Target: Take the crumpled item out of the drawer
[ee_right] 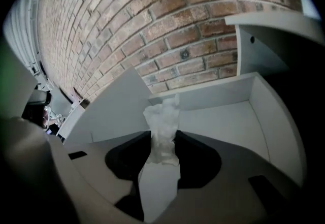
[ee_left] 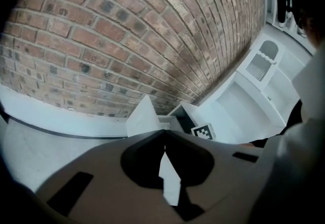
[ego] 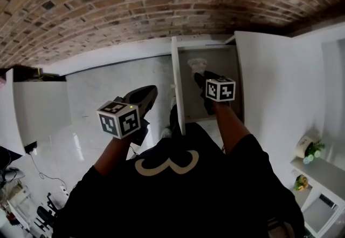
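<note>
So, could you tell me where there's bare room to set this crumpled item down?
The pale surface left of the drawer, up to the brick wall, is bare. Tightest: the drawer, where the right gripper holds the crumpled item.

the right gripper (ee_right: 163,142) pinches a crumpled white item (ee_right: 162,116) between its two dark jaws, the wad standing upright and poking out past the tips. behind it an open white drawer (ee_right: 228,124) shows its pale floor and low back wall. a red brick wall (ee_right: 152,20) rises beyond, and a white panel (ee_right: 109,108) slants at the left.
</note>
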A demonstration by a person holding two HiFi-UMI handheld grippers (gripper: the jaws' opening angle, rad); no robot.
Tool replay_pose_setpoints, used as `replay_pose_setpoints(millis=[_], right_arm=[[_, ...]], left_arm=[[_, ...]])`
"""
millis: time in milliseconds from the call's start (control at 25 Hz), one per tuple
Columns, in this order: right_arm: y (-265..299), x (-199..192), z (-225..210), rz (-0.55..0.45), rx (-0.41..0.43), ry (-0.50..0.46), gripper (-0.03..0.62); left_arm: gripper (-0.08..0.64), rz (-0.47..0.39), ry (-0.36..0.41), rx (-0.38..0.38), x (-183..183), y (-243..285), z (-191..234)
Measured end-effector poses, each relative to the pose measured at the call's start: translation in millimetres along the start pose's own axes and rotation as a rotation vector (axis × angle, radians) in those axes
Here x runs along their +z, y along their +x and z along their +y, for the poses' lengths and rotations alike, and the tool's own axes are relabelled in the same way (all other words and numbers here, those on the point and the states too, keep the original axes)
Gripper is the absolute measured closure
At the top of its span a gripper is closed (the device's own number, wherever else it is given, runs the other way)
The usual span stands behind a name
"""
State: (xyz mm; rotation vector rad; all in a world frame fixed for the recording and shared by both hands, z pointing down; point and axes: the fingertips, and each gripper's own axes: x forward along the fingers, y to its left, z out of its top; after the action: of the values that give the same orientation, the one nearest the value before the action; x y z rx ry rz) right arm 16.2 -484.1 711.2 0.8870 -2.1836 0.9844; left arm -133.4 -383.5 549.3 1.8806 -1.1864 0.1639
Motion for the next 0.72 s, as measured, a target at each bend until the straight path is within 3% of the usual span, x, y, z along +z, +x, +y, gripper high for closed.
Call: replay_pose_setpoints(millis=[280, 720], right_arm=[[-56, 5, 22, -0.097, 0.017, -0.016, 0.431], [-161, 32, 102, -0.276, 0.14, -0.109, 0.431]], left_arm=[[0.557, -0.044, 0.047, -0.039, 2, -19, -33], [0.557, -0.125, 0.137, -0.094, 5, -74, -85]])
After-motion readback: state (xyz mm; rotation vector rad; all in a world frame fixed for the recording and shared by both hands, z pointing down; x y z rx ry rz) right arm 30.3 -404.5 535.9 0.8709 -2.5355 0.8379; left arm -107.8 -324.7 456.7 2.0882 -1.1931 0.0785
